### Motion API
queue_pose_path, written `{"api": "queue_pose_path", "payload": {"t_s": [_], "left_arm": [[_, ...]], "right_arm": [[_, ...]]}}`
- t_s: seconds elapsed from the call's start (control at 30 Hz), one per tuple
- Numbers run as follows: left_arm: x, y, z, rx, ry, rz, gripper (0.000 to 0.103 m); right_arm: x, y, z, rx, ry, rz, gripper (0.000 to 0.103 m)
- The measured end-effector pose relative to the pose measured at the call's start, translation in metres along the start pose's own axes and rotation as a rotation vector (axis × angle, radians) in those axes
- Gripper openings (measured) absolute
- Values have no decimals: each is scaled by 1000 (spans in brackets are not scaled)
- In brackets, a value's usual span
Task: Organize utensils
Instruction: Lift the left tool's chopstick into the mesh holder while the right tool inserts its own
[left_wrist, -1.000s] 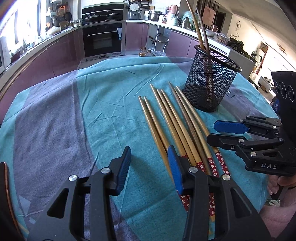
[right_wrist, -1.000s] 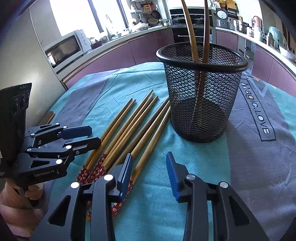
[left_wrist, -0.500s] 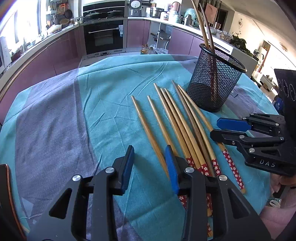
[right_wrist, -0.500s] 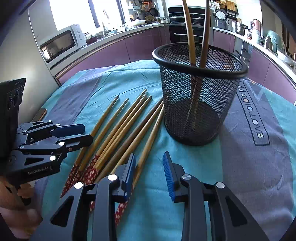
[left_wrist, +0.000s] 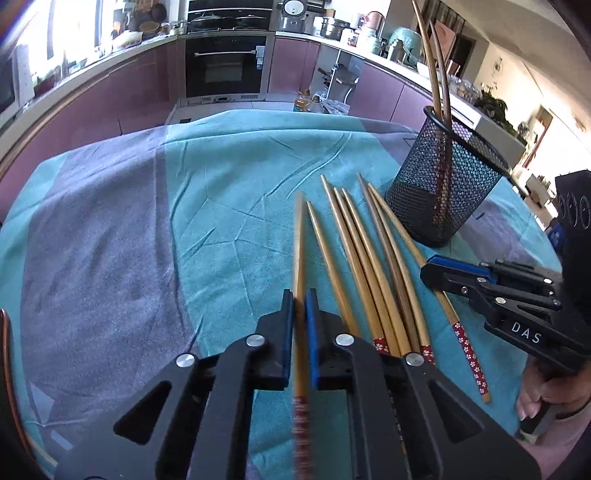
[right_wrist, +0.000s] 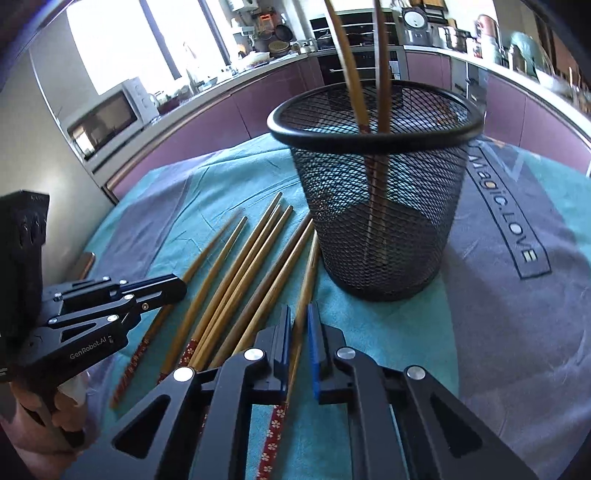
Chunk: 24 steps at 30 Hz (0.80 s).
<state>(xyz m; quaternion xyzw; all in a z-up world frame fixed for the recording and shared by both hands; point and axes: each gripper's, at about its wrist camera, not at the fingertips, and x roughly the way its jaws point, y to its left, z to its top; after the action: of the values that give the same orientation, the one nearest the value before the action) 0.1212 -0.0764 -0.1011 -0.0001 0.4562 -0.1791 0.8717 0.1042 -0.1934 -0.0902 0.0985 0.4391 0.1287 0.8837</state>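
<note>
Several bamboo chopsticks (left_wrist: 365, 258) with red flowered ends lie side by side on the cloth. My left gripper (left_wrist: 300, 299) is shut on the leftmost chopstick (left_wrist: 298, 240), which looks blurred and points away from me. My right gripper (right_wrist: 300, 314) is shut on the rightmost chopstick (right_wrist: 309, 269), right next to the black mesh cup (right_wrist: 380, 221). Two chopsticks (right_wrist: 351, 62) stand in that cup. Each gripper also shows in the other's view: the right gripper (left_wrist: 428, 267) low on the right, the left gripper (right_wrist: 179, 286) low on the left. The mesh cup (left_wrist: 443, 192) stands beyond the row.
A teal and grey cloth (left_wrist: 147, 221) covers the round table, with printed lettering (right_wrist: 509, 221) to the right of the cup. Kitchen counters, an oven (left_wrist: 221, 70) and a microwave (right_wrist: 107, 118) ring the background. A hand (left_wrist: 546, 387) holds the right gripper's handle.
Both grippers have shut, each onto one chopstick at an outer edge of the row. The leftmost chopstick has swung away from its neighbour to point straight ahead.
</note>
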Motion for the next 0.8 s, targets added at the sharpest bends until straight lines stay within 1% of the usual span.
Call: {"api": "queue_pose_path", "payload": {"t_s": [0.23, 0.43, 0.6, 0.7, 0.8], "left_arm": [[-16, -4, 0, 5, -39, -40, 8], [-37, -10, 2, 23, -73, -94, 8], [-61, -16, 7, 46, -117, -136, 8], [-80, -16, 9, 59, -148, -171, 8], [-98, -18, 12, 70, -184, -188, 8]], "right_arm": [[-21, -8, -4, 4, -31, 44, 6], [-42, -6, -2, -10, -67, 124, 6], [-64, -2, 3, -33, -125, 165, 6], [-77, -2, 6, -43, -162, 181, 6], [-89, -2, 9, -49, -199, 191, 6]]}}
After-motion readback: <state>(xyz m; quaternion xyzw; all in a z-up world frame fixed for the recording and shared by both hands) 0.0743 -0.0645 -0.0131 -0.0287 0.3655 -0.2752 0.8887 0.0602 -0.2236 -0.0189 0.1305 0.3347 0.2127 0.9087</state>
